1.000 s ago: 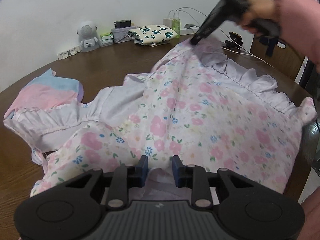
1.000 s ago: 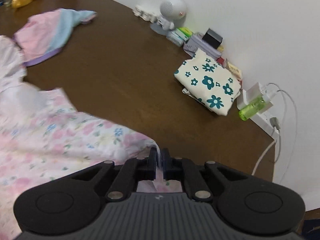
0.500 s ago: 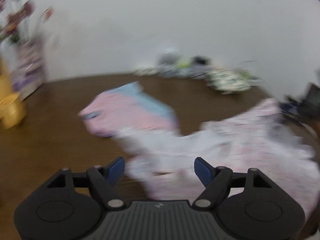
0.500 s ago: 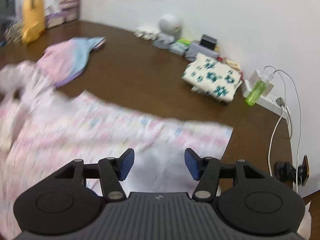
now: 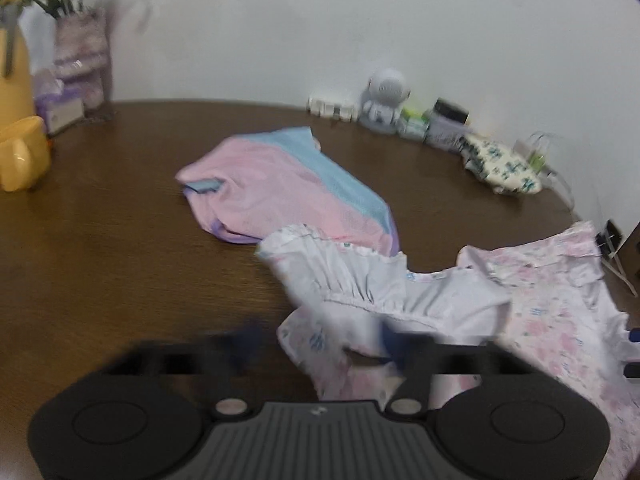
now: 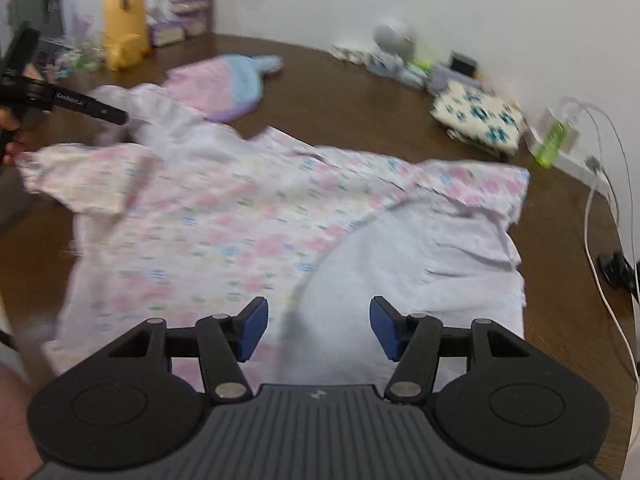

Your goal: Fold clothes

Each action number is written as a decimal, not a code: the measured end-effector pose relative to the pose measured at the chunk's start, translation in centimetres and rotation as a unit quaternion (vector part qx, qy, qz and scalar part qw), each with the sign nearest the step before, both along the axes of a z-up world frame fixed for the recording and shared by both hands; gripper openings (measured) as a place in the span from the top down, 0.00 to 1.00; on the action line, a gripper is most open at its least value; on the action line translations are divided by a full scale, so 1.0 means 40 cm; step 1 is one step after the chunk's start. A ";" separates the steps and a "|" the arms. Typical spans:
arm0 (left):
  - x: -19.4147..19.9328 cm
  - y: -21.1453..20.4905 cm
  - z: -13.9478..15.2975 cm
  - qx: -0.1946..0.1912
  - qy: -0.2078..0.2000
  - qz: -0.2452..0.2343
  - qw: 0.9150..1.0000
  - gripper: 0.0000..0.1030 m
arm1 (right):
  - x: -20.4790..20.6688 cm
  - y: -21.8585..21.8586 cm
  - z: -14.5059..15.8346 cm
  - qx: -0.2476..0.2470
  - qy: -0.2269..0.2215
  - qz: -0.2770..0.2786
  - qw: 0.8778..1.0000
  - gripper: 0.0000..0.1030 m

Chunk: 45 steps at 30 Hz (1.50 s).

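Right wrist view: the right gripper [image 6: 318, 330] hovers low over the floral dress [image 6: 224, 216], its blue pads wide apart and empty. The dress lies spread near the table's [image 6: 360, 120] near edge. The left gripper [image 5: 320, 344] is blurred, jaws apart above the dress's ruffled end. Three garments show: the dress, one pink-and-blue garment [image 5: 288, 188] mid-table, and one folded flowered cloth [image 6: 478, 118] by the far edge.
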State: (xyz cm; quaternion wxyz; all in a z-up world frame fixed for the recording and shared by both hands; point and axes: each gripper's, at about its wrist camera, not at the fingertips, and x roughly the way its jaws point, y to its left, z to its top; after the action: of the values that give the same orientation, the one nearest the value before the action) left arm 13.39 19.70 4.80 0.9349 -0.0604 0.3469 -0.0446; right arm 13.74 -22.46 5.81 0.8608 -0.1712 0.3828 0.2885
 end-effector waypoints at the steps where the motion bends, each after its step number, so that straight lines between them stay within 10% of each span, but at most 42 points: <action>1: -0.041 0.009 0.009 0.007 -0.008 -0.007 1.000 0.20 | -0.008 0.000 0.002 0.002 -0.002 0.002 1.000 0.43; 9: -0.309 0.036 0.032 0.089 -0.041 -0.111 0.989 0.20 | -0.034 -0.025 -0.022 0.029 0.008 -0.025 0.999 0.43; 14: -0.281 -0.040 -0.021 0.164 -0.045 -0.186 0.968 0.23 | -0.063 0.024 -0.027 0.033 0.004 -0.007 0.999 0.43; 20: -0.217 -0.097 -0.092 0.224 -0.049 -0.271 0.935 0.55 | -0.103 0.001 -0.039 0.016 0.003 -0.041 0.999 0.41; 22: -0.205 -0.097 -0.099 0.221 -0.048 -0.290 0.930 0.82 | -0.116 -0.026 -0.044 0.013 0.006 -0.063 0.998 0.37; 33: -0.241 -0.021 -0.017 -0.011 0.056 -0.214 0.975 0.92 | -0.127 -0.127 -0.095 0.043 0.031 -0.140 0.989 0.17; 37: -0.260 0.051 -0.031 -0.124 0.104 -0.143 0.976 0.91 | -0.124 -0.115 -0.103 0.044 0.029 -0.128 0.990 0.11; 45: -0.280 0.082 -0.019 -0.169 0.108 -0.085 0.976 0.78 | -0.120 -0.109 -0.133 0.043 0.034 -0.125 0.991 0.09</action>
State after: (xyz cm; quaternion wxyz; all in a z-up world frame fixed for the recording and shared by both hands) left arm 2.19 23.00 4.02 0.8609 -0.1922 0.4371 -0.1756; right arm 8.92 -26.83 0.48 0.8831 -0.0746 0.4174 0.2008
